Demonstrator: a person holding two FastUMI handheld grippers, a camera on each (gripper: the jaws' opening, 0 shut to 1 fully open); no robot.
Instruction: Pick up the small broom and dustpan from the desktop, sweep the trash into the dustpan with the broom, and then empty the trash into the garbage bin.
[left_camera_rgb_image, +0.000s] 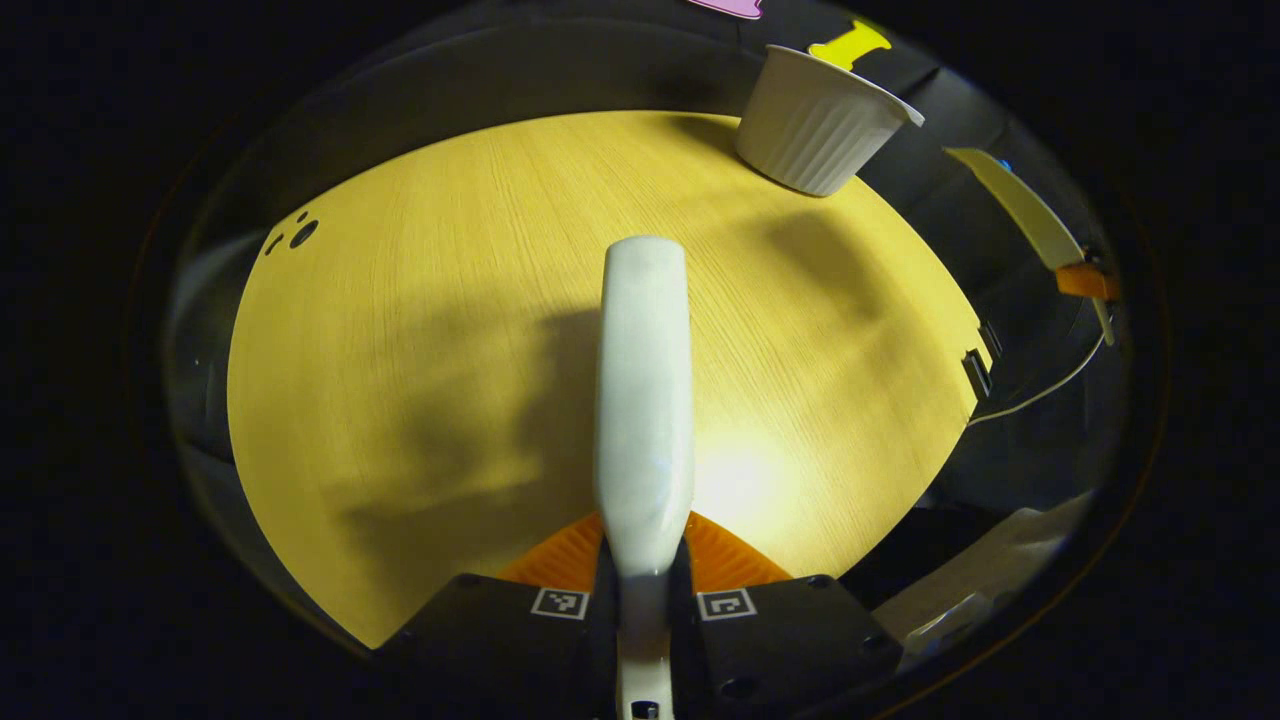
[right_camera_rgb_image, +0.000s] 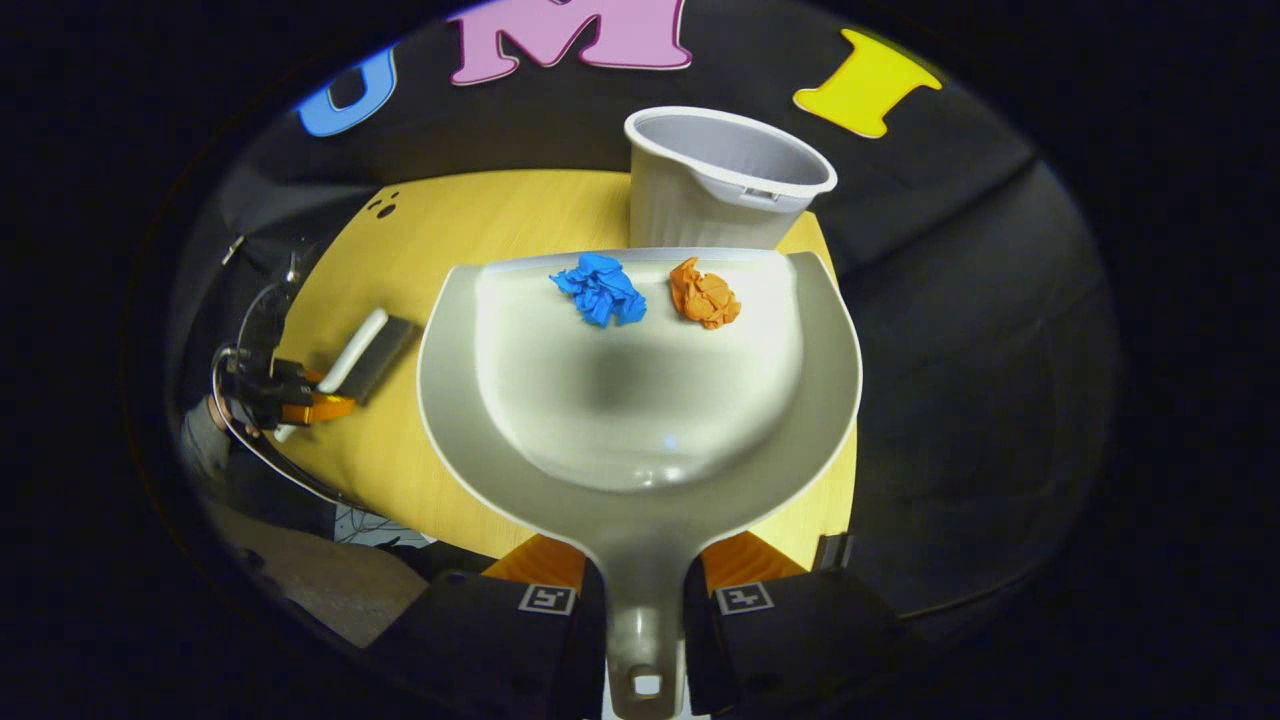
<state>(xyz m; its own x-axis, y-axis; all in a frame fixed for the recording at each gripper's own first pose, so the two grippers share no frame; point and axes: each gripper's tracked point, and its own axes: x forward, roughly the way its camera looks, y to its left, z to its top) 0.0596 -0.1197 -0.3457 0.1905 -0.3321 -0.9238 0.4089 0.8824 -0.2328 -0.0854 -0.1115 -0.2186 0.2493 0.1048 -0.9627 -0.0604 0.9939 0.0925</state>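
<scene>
**Dustpan loaded and held up near the bin, broom held over the desk**

The right gripper (right_camera_rgb_image: 645, 600) is pinching the dustpan (right_camera_rgb_image: 640, 400) by its handle, with both fingers pressing on the handle's sides. The pan is spreading out ahead of the fingers, and two pieces of trash are lying inside it close to its front lip: a crumpled blue paper ball (right_camera_rgb_image: 600, 288) on the left and a crumpled orange paper ball (right_camera_rgb_image: 704, 294) just beside it on the right, the two a little apart. Just beyond the front lip the garbage bin (right_camera_rgb_image: 725, 180) is standing upright on the far edge of the desk (right_camera_rgb_image: 440, 240), its open mouth showing. In this right gripper view the left gripper (right_camera_rgb_image: 300, 400) is showing farther off to the left, holding the broom (right_camera_rgb_image: 360, 355) above the desk.

The left gripper (left_camera_rgb_image: 645, 600) is clamping the broom (left_camera_rgb_image: 645, 400) by its handle, both fingers pressing against it. The handle is running straight forward from the fingers over the desk (left_camera_rgb_image: 400, 380), casting a shadow on the wood. At the far right edge of the desk the garbage bin (left_camera_rgb_image: 820, 120) is standing, and well beyond the desk's right edge the dustpan (left_camera_rgb_image: 1030, 215) is showing edge-on.
</scene>
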